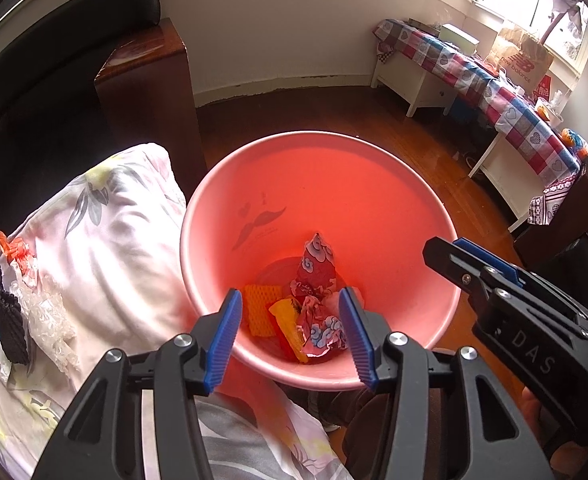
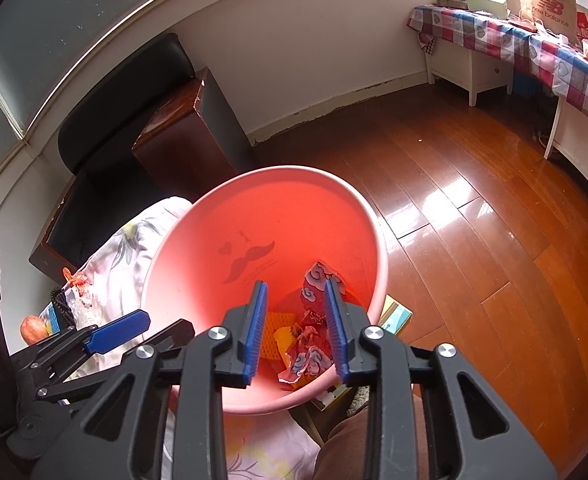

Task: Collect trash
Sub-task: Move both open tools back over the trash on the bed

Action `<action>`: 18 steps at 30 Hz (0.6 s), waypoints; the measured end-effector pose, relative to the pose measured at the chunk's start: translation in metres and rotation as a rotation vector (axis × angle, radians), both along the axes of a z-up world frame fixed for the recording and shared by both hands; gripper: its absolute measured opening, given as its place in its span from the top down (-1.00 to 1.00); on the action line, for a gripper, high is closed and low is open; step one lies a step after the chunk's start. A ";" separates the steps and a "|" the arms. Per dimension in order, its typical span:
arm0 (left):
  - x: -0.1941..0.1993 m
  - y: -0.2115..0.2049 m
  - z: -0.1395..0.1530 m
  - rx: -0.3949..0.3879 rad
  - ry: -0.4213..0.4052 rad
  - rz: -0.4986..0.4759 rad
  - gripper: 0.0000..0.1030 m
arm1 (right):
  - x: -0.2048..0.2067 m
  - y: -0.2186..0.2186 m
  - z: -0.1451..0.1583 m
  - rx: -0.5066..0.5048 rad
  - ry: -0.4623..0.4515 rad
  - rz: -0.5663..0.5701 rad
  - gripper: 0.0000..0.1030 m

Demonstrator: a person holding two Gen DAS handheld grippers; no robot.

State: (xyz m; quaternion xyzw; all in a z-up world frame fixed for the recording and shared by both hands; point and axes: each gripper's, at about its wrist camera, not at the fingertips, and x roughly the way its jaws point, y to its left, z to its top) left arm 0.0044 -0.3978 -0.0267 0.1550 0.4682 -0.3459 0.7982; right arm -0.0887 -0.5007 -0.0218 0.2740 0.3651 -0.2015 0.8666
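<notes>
Pink bin (image 1: 222,216) upright, mouth up, crumpled wrappers (image 1: 317,320) inside, left gripper (image 1: 290,332) and right gripper (image 2: 295,330) parted, empty

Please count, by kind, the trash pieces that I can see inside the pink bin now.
Inside the pink bin:
Red patterned wrapper: 2
Orange foam net: 1
Yellow-orange wrapper: 1
Total: 4

Items we cannot fully see: yellow wrapper (image 1: 290,326), part-buried under the crumpled red paper (image 1: 319,326) in the pink bin (image 1: 214,216); bin's near rim, behind the gripper bodies; box (image 2: 395,316) right of the bin, mostly hidden; far table (image 1: 533,128), clutter too small to identify.
</notes>
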 end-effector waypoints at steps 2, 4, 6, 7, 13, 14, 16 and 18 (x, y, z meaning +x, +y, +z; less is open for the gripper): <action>-0.001 0.004 0.003 -0.010 -0.001 0.003 0.03 | -0.002 0.002 0.002 -0.008 -0.003 -0.002 0.42; -0.003 0.008 0.005 -0.016 -0.001 0.007 0.03 | -0.004 0.005 0.003 -0.010 -0.005 -0.002 0.42; -0.004 0.012 0.007 -0.021 -0.003 0.010 0.03 | -0.005 0.009 0.004 -0.011 -0.006 0.000 0.42; -0.004 0.013 0.007 -0.024 -0.003 0.010 0.03 | -0.005 0.010 0.004 -0.011 -0.006 0.002 0.42; -0.011 0.030 0.014 -0.036 -0.016 0.020 0.03 | -0.006 0.025 0.006 -0.017 -0.001 0.031 0.42; -0.012 0.033 0.015 -0.039 -0.016 0.022 0.03 | -0.005 0.027 0.007 -0.020 0.000 0.038 0.42; -0.014 0.041 0.017 -0.045 -0.019 0.032 0.03 | -0.004 0.033 0.009 -0.025 -0.001 0.052 0.42; -0.014 0.051 0.018 -0.052 -0.020 0.045 0.03 | -0.002 0.039 0.011 -0.029 -0.003 0.068 0.42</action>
